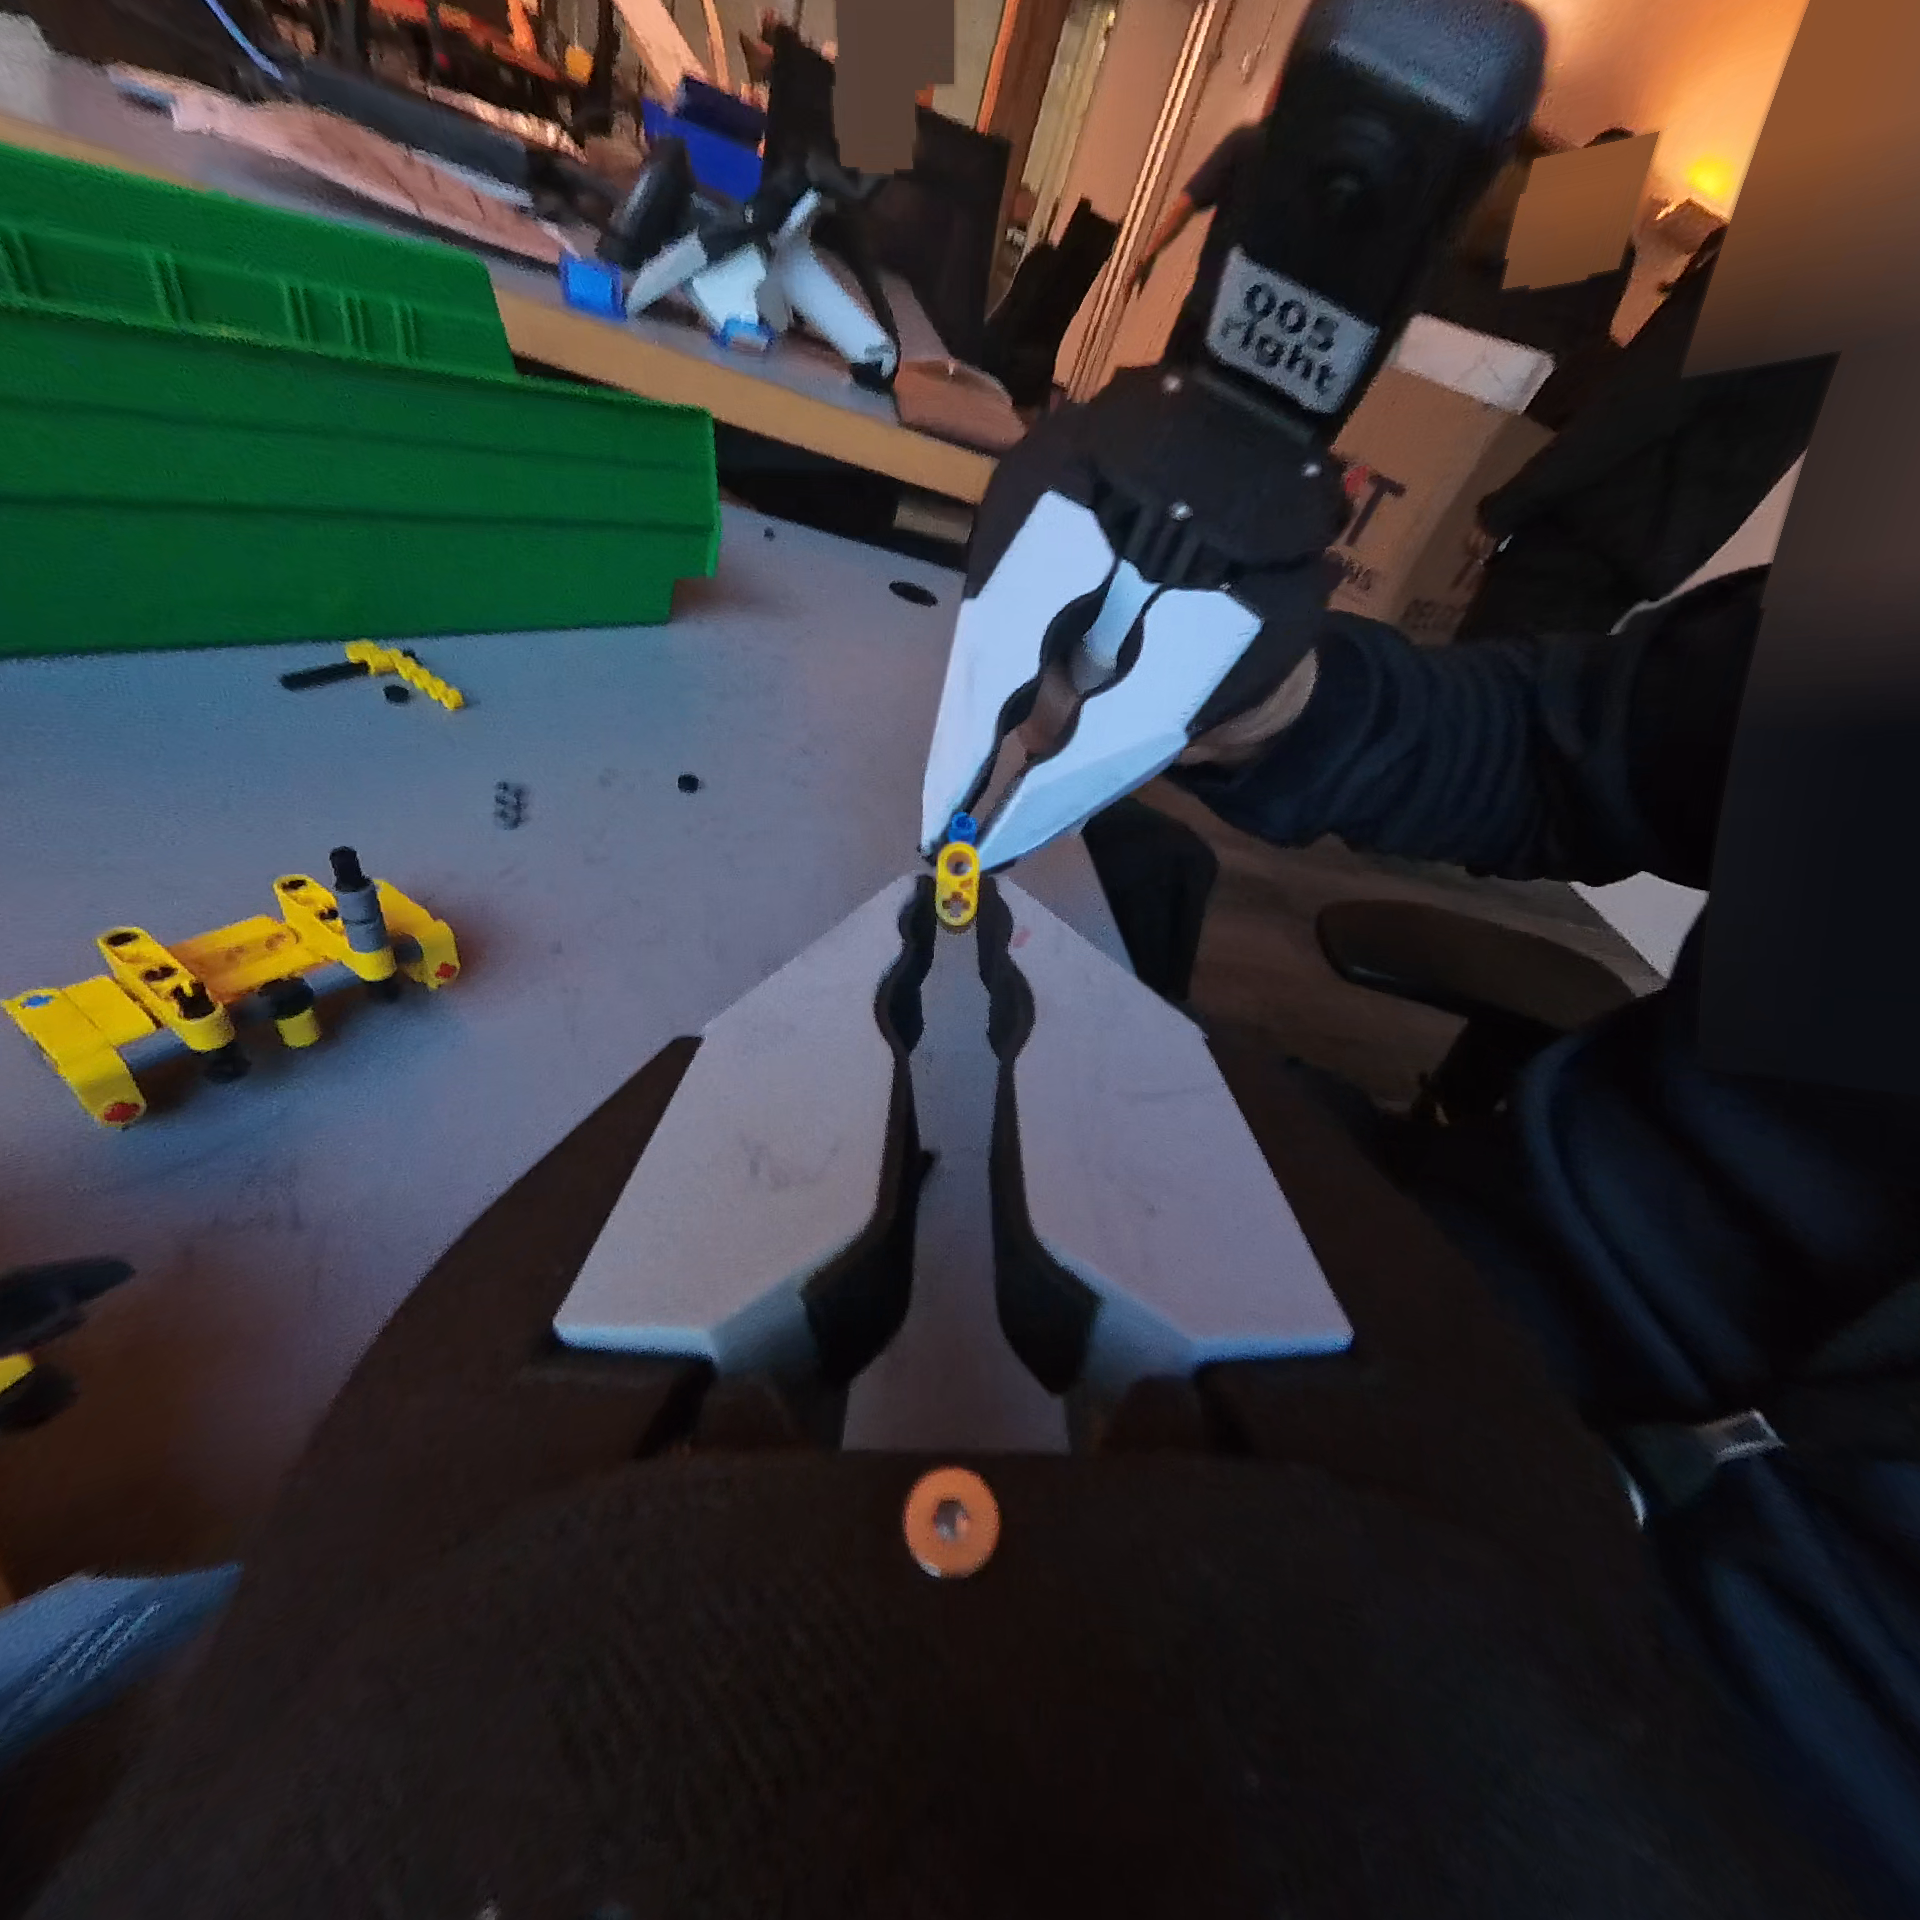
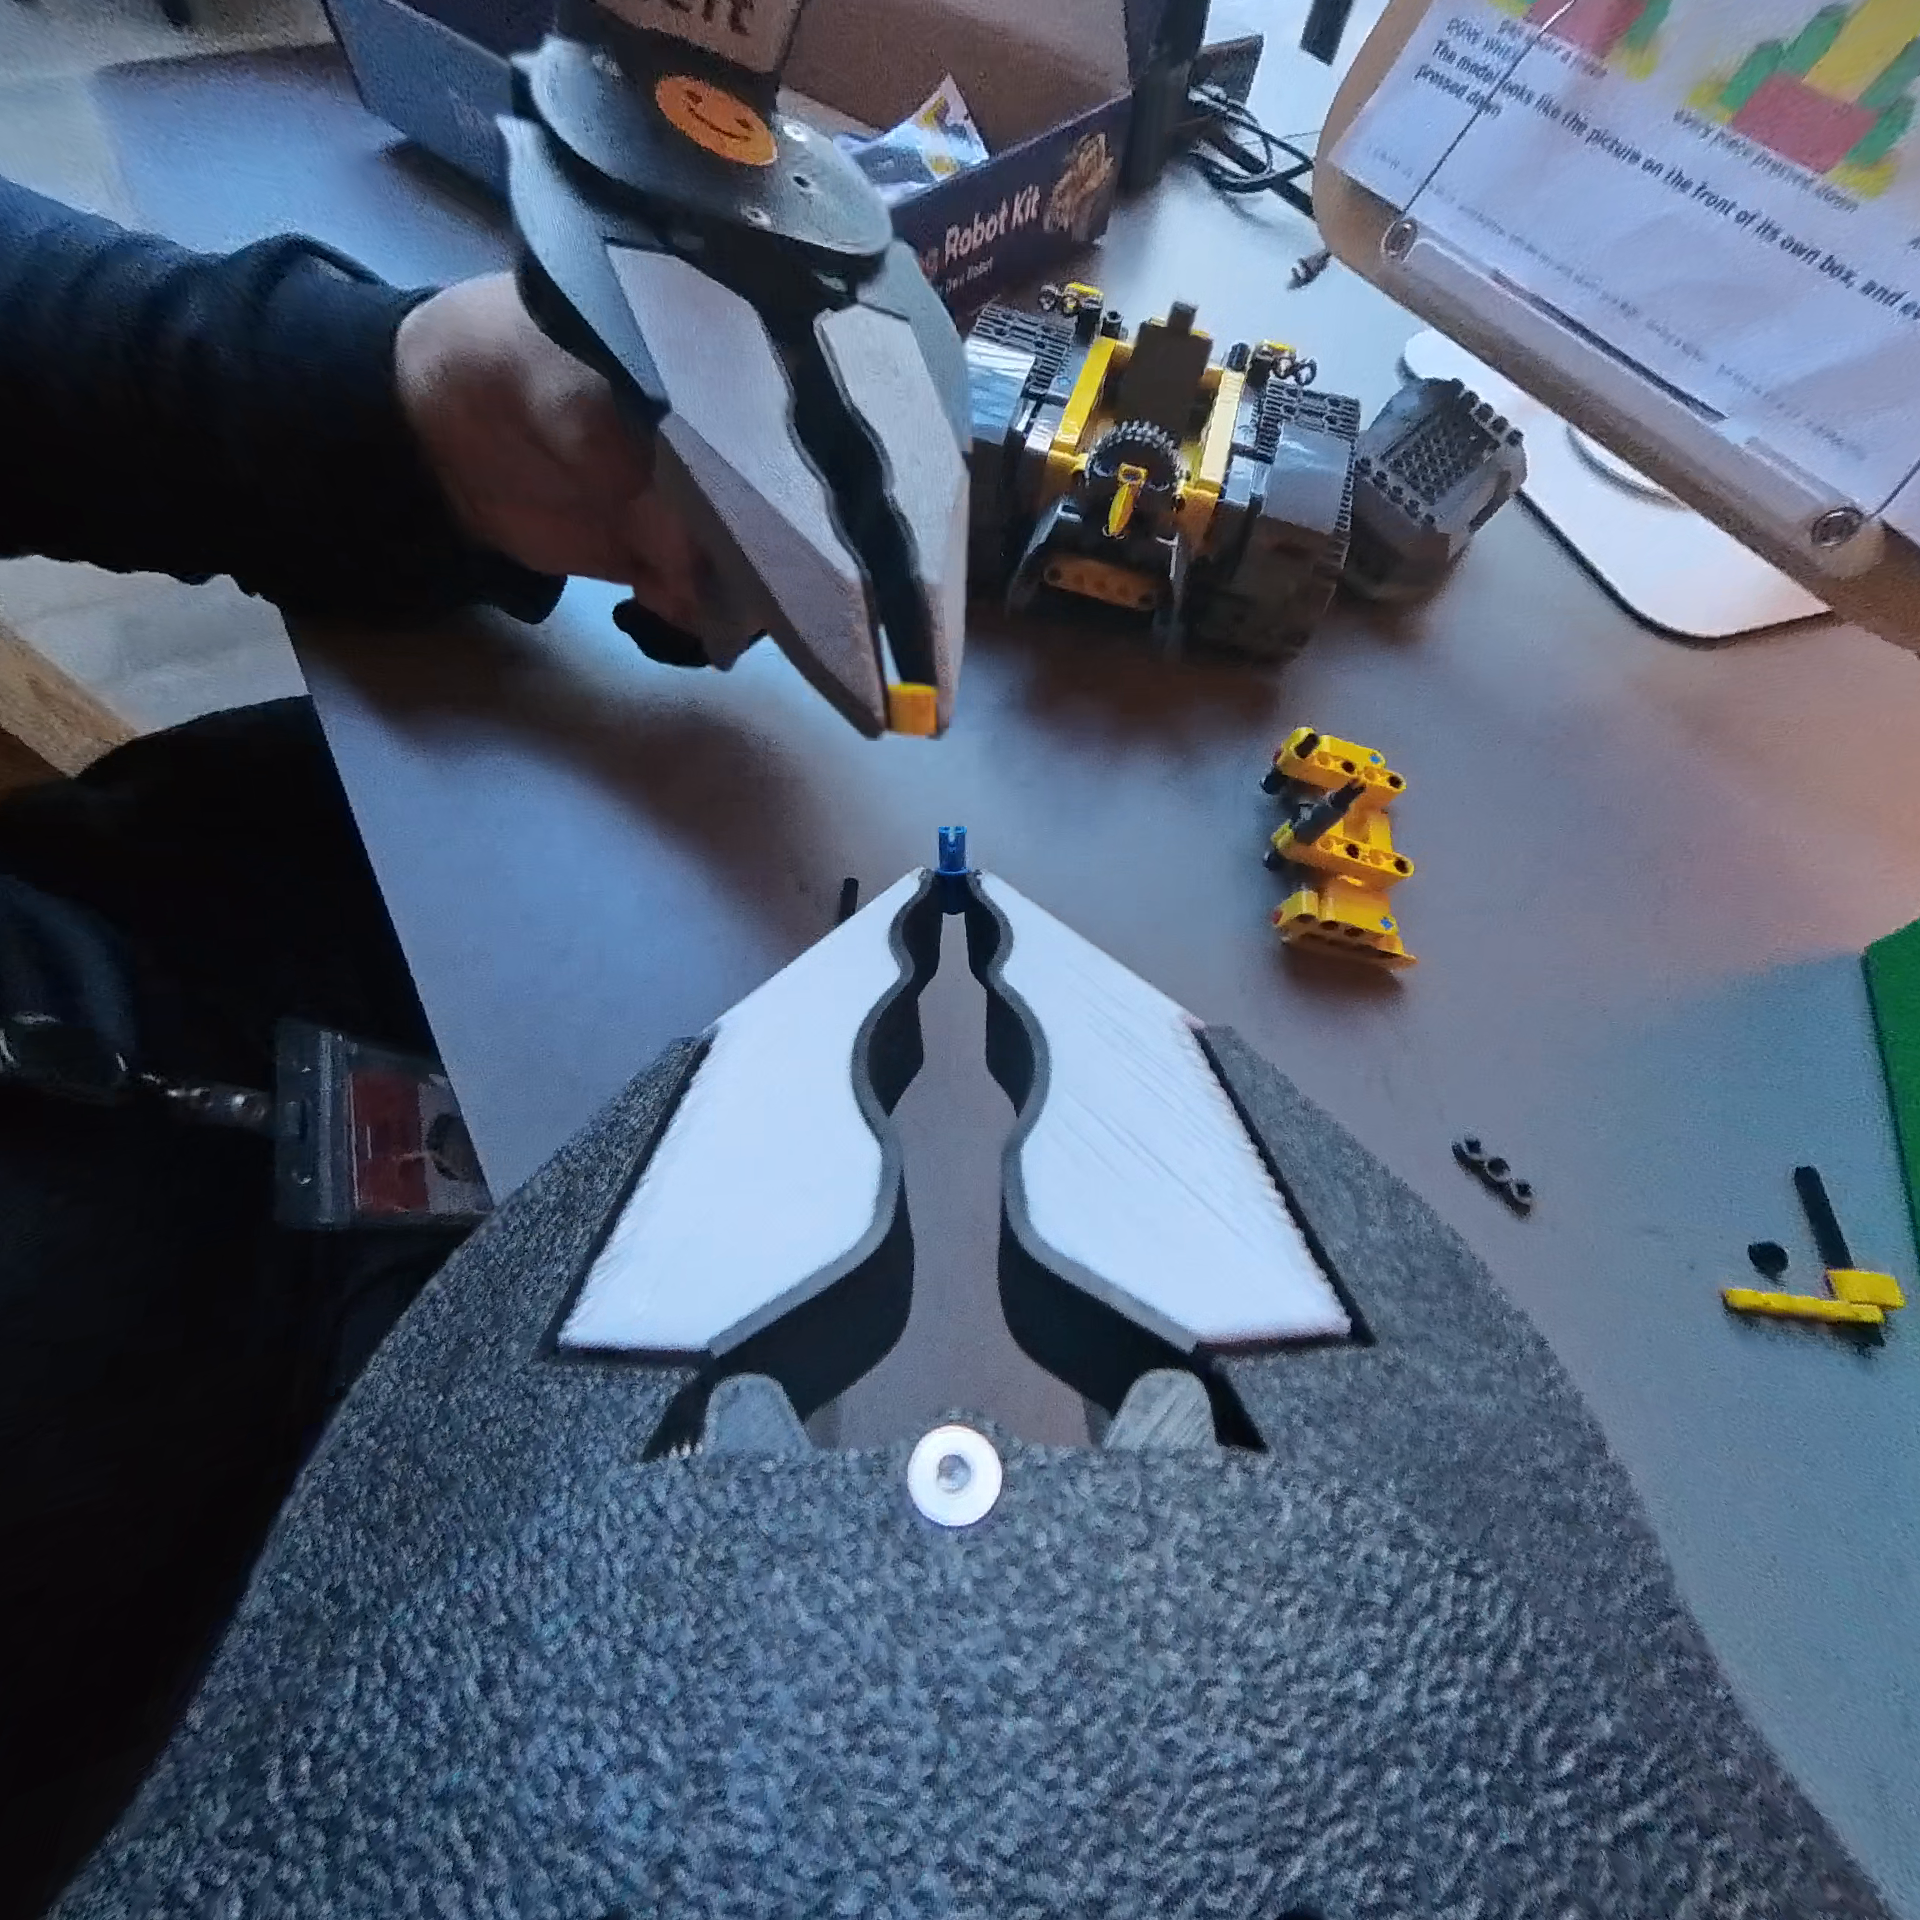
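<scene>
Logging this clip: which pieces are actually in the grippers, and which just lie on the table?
In hand:
- left gripper shut on a small yellow link
- right gripper shut on a blue pin

Lying about:
- yellow sub-assembly
- tracked vehicle model
- loose black and yellow bits
- green bins

Quick count: two grippers, left gripper (image 1: 958, 883) and right gripper (image 2: 950, 878), one small yellow piece (image 1: 957, 883), one blue pin (image 2: 950, 850), one yellow sub-assembly (image 2: 1340, 862) and one big grey-yellow vehicle model (image 2: 1153, 488) on the far side.
</scene>
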The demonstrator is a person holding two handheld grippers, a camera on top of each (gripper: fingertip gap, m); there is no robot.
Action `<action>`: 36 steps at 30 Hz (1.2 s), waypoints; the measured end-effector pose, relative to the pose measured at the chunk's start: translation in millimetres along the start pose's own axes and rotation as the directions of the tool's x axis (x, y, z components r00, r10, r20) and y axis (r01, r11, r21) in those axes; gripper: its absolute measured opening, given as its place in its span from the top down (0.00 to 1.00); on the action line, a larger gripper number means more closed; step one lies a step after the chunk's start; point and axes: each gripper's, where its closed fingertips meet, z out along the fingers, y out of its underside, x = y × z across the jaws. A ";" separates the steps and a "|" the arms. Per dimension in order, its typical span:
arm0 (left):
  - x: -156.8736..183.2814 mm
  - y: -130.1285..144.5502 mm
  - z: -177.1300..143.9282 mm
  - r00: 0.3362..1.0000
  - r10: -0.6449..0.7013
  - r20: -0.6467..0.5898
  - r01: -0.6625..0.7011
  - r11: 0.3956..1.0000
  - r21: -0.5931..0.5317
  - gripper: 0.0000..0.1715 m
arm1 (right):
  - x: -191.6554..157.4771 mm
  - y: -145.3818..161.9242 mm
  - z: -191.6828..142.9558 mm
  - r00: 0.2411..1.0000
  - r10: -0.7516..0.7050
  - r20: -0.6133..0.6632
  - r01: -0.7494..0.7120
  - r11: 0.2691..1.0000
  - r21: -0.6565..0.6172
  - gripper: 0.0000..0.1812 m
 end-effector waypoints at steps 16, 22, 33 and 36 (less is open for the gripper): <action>-10.9 26.6 19.0 0.999 0.011 0.053 -0.006 0.994 -0.105 0.97 | 234.7 23.0 -150.2 0.772 0.110 -0.626 -0.192 0.979 -0.064 0.98; -16.0 22.8 13.6 0.998 0.000 0.070 0.007 0.996 -0.086 0.97 | 284.5 64.8 -156.6 0.732 0.285 -0.619 -0.432 0.897 -0.098 0.85; -9.0 5.0 10.9 0.989 0.117 0.096 -0.116 0.993 -0.016 0.97 | 131.3 -3.4 -83.1 0.877 0.481 -0.010 -0.473 0.865 0.165 0.91; -8.7 1.9 11.0 0.934 0.305 0.184 -0.301 0.952 -0.053 0.97 | 49.0 -9.6 -43.2 0.811 0.529 0.250 -0.568 0.814 0.122 0.91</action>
